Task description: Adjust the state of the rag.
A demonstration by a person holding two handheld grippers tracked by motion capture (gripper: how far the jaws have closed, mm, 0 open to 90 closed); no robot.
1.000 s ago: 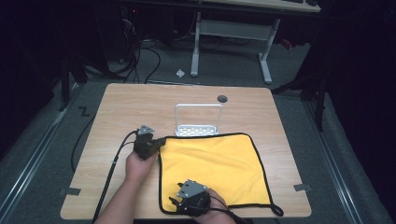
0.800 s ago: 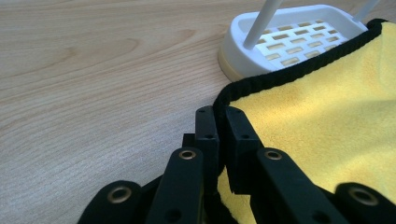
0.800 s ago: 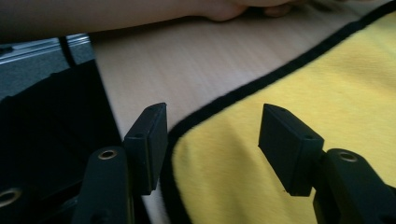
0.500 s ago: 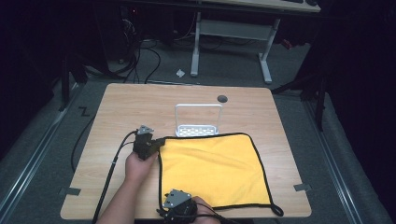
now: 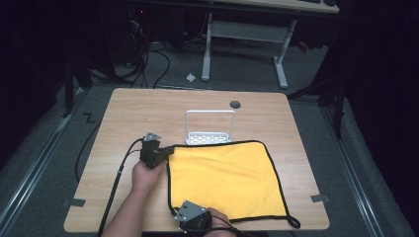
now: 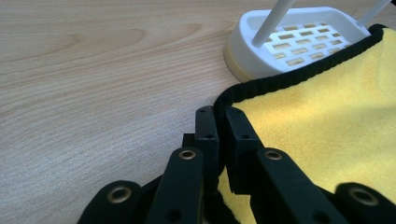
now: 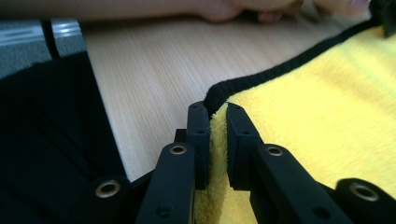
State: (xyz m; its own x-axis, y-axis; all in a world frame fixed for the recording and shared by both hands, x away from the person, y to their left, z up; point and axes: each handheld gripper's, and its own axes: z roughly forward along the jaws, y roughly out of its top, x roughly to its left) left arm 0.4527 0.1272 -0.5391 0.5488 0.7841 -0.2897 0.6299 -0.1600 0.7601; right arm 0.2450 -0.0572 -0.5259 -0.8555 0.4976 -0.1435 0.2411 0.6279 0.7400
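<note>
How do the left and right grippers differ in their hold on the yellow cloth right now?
The left gripper pinches the far left corner of the yellow cloth, beside the white rack; the right gripper pinches the near left corner at the table edge. The left grips mostly black hem; the right, whose jaws have just been closing, has a yellow fold bunched between them. Both are shut on the cloth.

We see the right tongs [image 5: 193, 217] cut off at the frame's bottom edge, cloth [image 7: 327, 93] corner hidden between them, rack [image 6: 299, 42] handle cropped upper right.
</note>
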